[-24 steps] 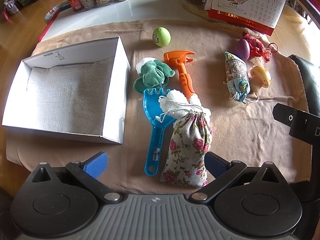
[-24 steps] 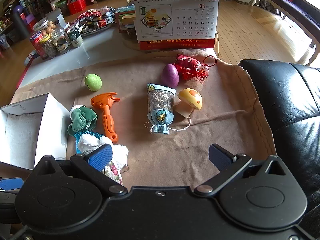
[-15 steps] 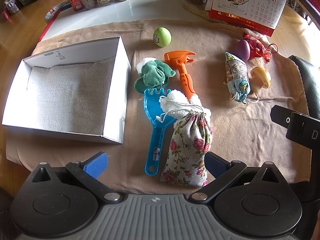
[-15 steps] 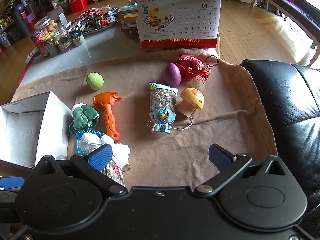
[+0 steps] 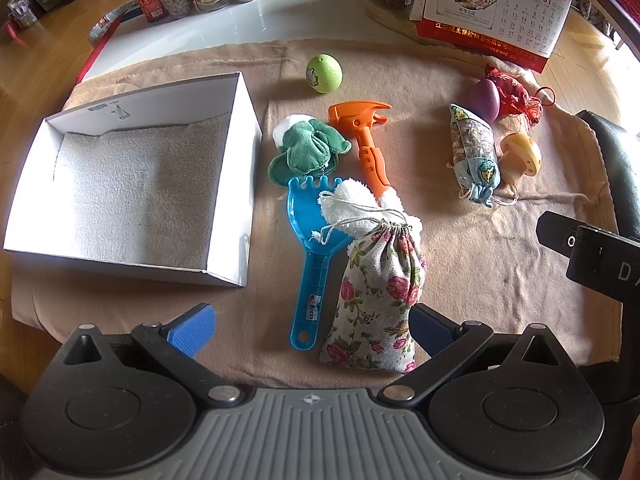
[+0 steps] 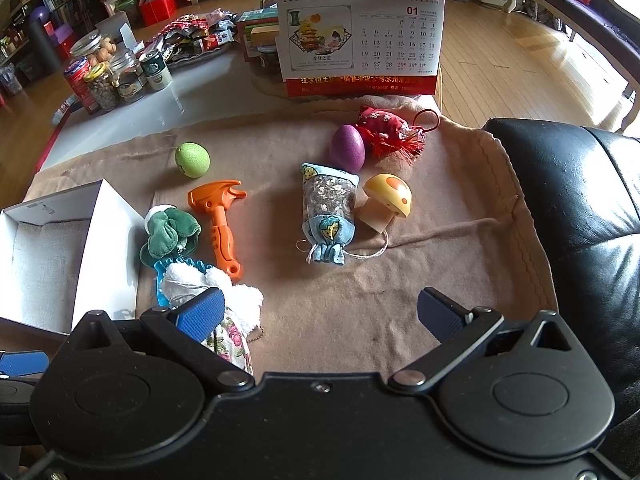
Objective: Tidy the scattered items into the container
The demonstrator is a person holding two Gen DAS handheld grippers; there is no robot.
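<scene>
1. Two grippers hang over the desk, each with its jaws spread as wide as they go and nothing pinched. The left gripper (image 5: 310,326) has the floral drawstring pouch (image 5: 378,300) lying below, between its blue ribbed pads, untouched; the right gripper (image 6: 320,312) is above bare tan cloth (image 6: 400,300).
2. The white cardboard box (image 5: 228,184), square and open-topped with a pale towelling lining, sits at the cloth's left; every loose item lies to its right, outside it.
3. Just right of the box: a green plush toy (image 5: 308,150), a glossy blue plastic rake scoop (image 5: 310,240) and a fluffy white cloth (image 5: 360,206) overlapping the scoop's head and the pouch's neck.
4. An orange plastic toy hammer (image 5: 368,140) lies beyond them, a crackle-patterned green egg (image 5: 325,73) farther from the box.
5. Well right of the box: a clear-windowed sachet (image 6: 328,212) of dried filling, a yellow wooden mushroom (image 6: 390,200), a purple egg (image 6: 347,148) and a red tasselled pouch (image 6: 384,128).
</scene>
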